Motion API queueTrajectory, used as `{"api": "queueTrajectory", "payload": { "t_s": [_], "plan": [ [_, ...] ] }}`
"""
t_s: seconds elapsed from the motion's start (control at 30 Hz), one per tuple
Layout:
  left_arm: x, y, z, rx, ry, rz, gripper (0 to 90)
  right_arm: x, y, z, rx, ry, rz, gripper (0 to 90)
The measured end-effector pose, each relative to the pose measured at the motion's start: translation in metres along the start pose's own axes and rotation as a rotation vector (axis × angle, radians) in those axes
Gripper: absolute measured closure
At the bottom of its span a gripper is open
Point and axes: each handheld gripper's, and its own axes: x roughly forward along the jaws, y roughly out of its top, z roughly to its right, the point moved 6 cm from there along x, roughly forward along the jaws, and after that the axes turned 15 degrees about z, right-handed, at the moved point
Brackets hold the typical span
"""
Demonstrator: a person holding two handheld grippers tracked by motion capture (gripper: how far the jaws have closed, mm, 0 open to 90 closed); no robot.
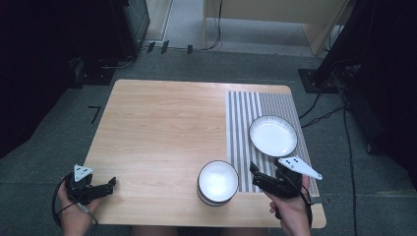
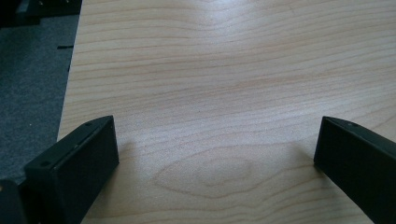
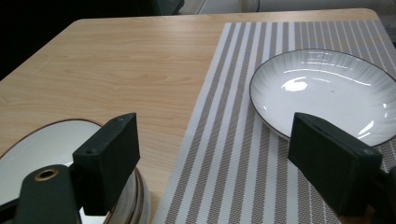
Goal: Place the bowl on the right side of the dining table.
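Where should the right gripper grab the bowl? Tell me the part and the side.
Take the bowl by its rim on the edge facing the right gripper, one jaw inside, one outside. It stands upright and looks too wide to span; the open jaws are already beside that edge, with the plate well clear.

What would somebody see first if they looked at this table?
Probably the shiny white plate on the striped mat at the table's right side. Next, the white bowl near the front edge, just off the mat. The right claw hangs open beside the bowl, and the left claw waits open at the front left corner.
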Motion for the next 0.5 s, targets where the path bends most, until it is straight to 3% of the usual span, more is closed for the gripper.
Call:
{"api": "queueTrajectory", "payload": {
  "t_s": [0.5],
  "plan": [
    [0.000, 0.000, 0.000, 0.001, -0.001, 0.000, 0.0, 0.013, -0.009, -0.031, -0.007, 0.071, -0.031, 16.2]
  ]
}}
